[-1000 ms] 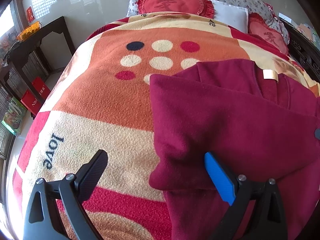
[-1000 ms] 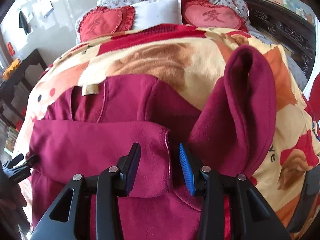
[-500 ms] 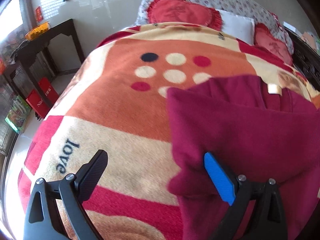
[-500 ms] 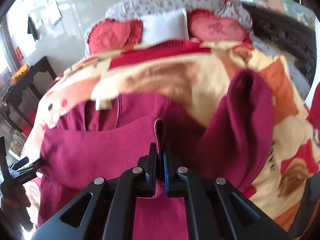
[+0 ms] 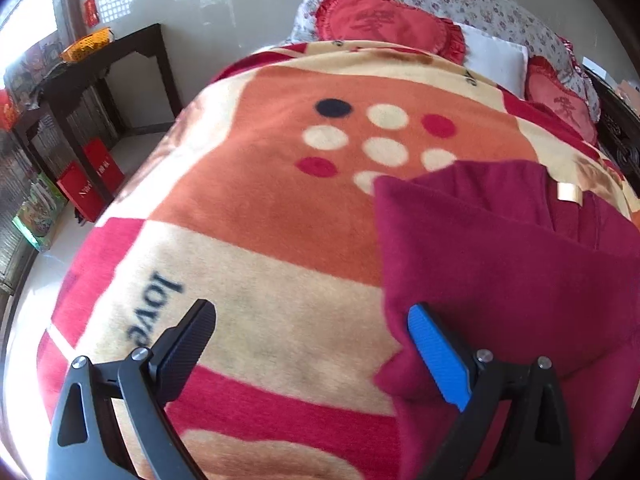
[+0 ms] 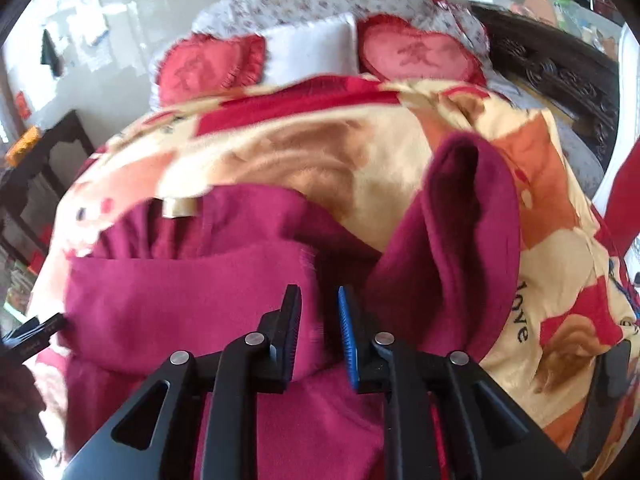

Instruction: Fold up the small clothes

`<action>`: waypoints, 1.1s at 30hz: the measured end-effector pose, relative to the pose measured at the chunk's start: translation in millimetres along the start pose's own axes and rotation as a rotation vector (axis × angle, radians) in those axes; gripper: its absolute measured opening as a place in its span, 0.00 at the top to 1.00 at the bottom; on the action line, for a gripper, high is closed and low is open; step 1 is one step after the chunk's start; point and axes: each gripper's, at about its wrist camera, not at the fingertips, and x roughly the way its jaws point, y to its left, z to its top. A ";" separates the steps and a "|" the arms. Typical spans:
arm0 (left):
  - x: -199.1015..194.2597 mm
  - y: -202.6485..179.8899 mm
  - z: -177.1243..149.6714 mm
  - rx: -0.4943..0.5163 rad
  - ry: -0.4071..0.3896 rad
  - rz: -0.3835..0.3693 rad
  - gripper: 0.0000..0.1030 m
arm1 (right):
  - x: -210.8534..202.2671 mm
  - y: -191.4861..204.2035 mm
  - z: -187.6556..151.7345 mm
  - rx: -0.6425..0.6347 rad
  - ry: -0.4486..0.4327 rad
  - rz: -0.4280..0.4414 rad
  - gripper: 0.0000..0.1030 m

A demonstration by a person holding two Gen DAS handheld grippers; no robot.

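Partly cropped maroon garment (image 5: pixel 512 264), label (image 6: pixel 180 207) (blurred)

Fleece blanket (image 5: pixel 248 216), orange, cream and red, with coloured dots and the word "love", covers the bed. At its head: two red heart cushions (image 6: pixel 212 66), one white pillow (image 6: pixel 310 48) between them, floral bedding (image 5: pixel 472 0) behind. Dark wooden table (image 5: pixel 100 76) beside the bed, red boxes (image 5: pixel 90 178) under it.
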 end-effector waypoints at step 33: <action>-40.0 80.2 -8.4 -0.139 -0.024 0.043 0.03 | 58.6 275.2 -81.7 -0.735 0.050 0.193 0.81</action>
